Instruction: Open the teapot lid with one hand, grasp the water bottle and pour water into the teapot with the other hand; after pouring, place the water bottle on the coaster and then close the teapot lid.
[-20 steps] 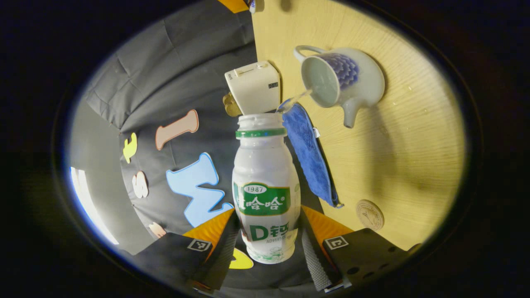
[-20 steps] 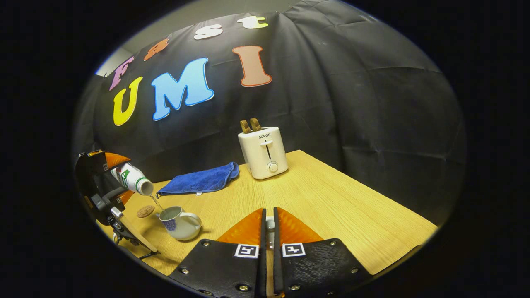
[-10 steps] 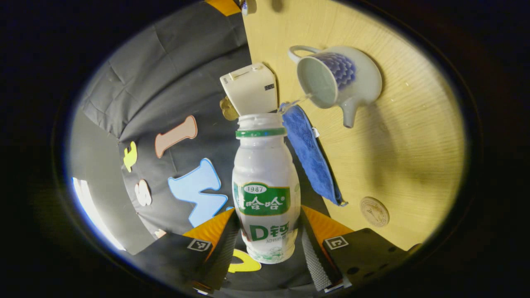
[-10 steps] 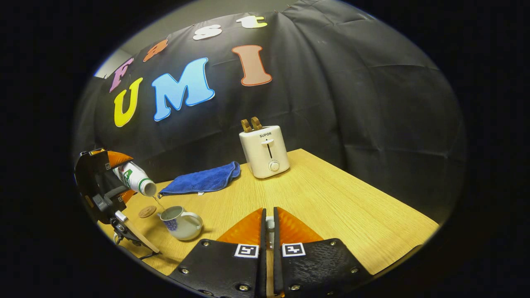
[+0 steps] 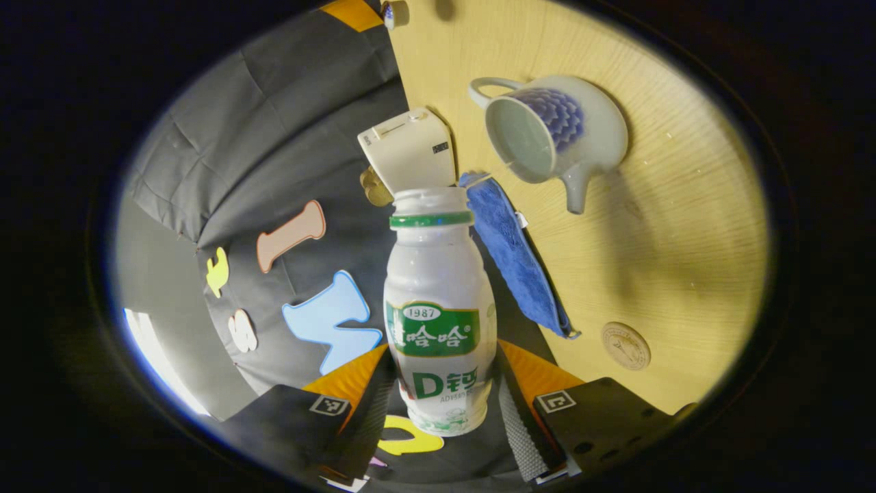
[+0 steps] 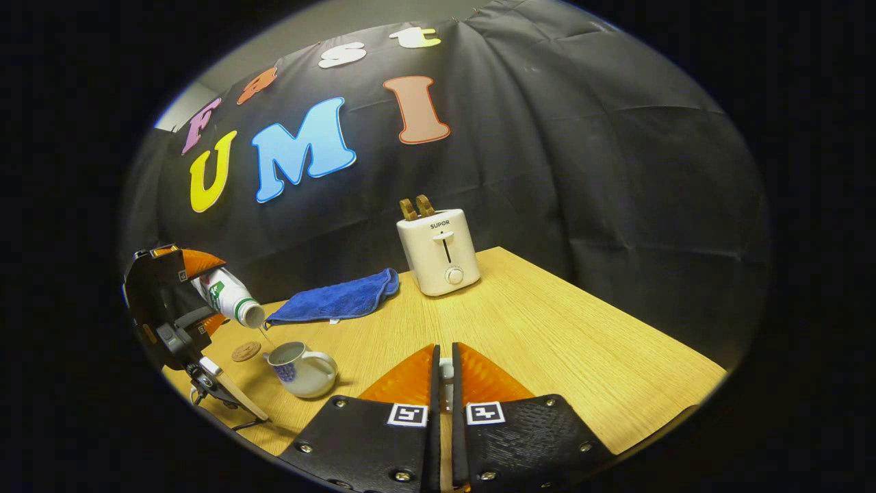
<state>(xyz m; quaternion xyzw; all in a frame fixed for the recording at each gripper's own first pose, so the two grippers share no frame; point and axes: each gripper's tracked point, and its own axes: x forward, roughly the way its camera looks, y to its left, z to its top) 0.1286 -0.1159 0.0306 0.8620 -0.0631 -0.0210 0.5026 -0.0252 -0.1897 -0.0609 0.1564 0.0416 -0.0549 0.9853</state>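
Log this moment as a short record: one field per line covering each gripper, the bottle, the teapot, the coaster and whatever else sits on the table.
left gripper: shut on the water bottle, tilted mouth-down toward the teapot
right gripper: closed on the teapot lid, held clear of the pot
teapot: lidless, upright on the wooden table, spout pointing away from the handle
water: thin trickle from the bottle mouth
coaster: bare, apart from the teapot
blue cloth: folded, between coaster and toaster
toaster: by the booth wall, toast sticking out
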